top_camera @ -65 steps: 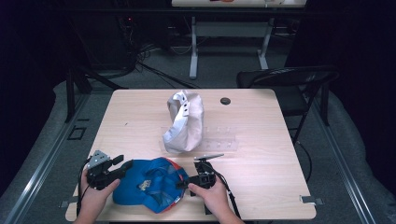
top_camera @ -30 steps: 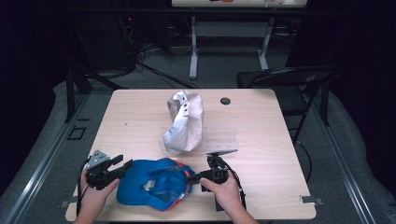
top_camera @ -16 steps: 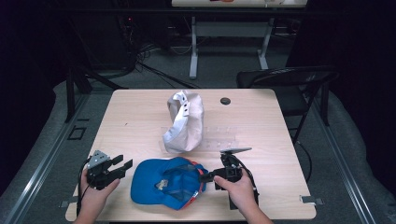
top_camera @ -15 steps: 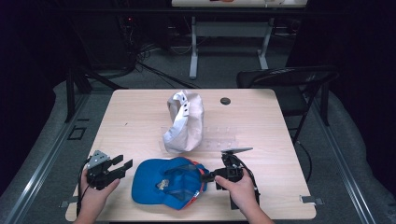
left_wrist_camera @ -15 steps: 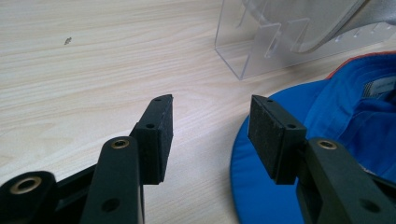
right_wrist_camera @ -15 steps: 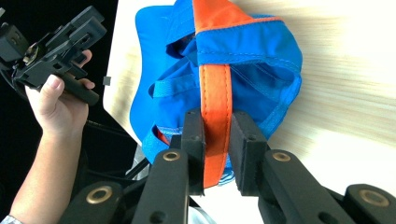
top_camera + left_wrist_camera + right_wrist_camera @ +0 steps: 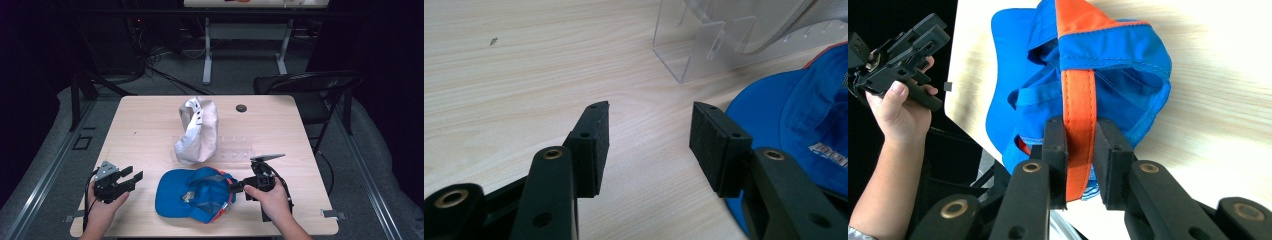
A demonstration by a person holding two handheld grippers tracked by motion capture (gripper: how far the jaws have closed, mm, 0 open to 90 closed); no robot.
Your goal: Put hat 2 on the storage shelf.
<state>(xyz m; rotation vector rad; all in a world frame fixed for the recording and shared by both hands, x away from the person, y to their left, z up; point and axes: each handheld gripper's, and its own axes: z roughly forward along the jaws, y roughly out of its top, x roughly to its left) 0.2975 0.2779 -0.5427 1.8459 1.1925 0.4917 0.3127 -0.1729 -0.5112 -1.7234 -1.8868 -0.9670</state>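
Right gripper (image 7: 1080,160) level, clamping blue cap (image 7: 1098,75).

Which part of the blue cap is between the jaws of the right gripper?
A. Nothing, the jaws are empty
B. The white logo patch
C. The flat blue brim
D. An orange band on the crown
D: in the right gripper view, the right gripper has both pads pressed on the orange band of the blue cap.
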